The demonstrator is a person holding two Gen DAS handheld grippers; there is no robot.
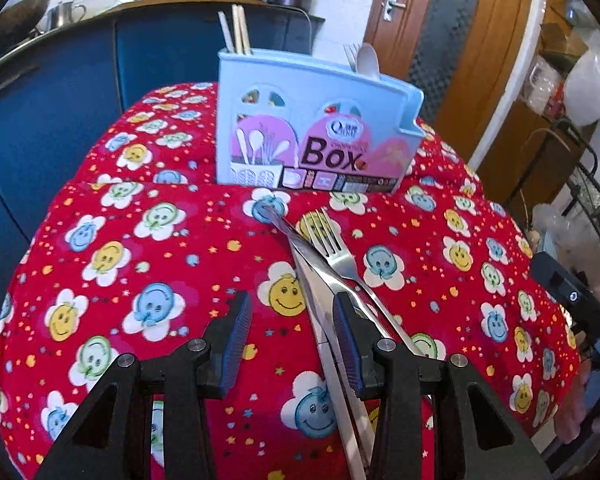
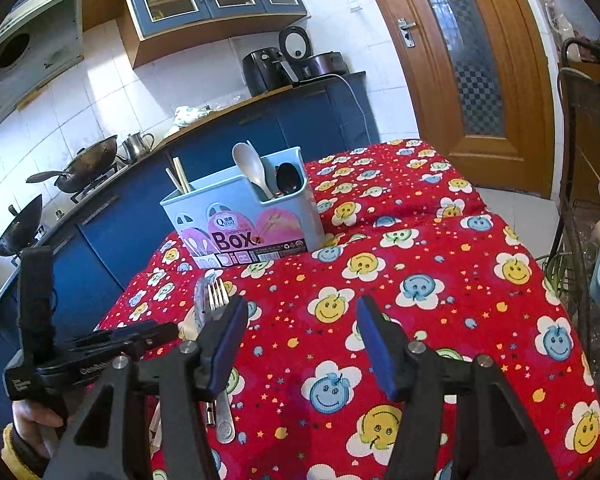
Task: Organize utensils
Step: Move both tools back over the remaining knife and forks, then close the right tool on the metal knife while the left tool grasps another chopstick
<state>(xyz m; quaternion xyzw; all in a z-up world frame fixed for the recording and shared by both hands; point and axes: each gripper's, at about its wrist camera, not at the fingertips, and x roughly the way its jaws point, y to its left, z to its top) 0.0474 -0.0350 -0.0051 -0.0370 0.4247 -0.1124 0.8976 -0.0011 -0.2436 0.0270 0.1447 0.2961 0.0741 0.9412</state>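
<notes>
Left wrist: knife (image 1: 316,280) between spread fingers (image 1: 236,332).

Left claw (image 1: 288,312) hangs agape just before the box (image 1: 312,120); right claw (image 2: 300,320), also agape, hovers beside it.

Lighting: bright, even daylight in both views; shadows soft and faint. Glare: white highlights on the polished steel table knife (image 1: 318,280) and steel fork (image 1: 340,258); sheen on the white wall tiles (image 2: 80,92). Distortion: strong fisheye curvature, black vignette at all corners. Focus: the red smiley-flower tablecloth (image 1: 140,248) is sharp mid-frame, smeared toward the lower edges.
</notes>
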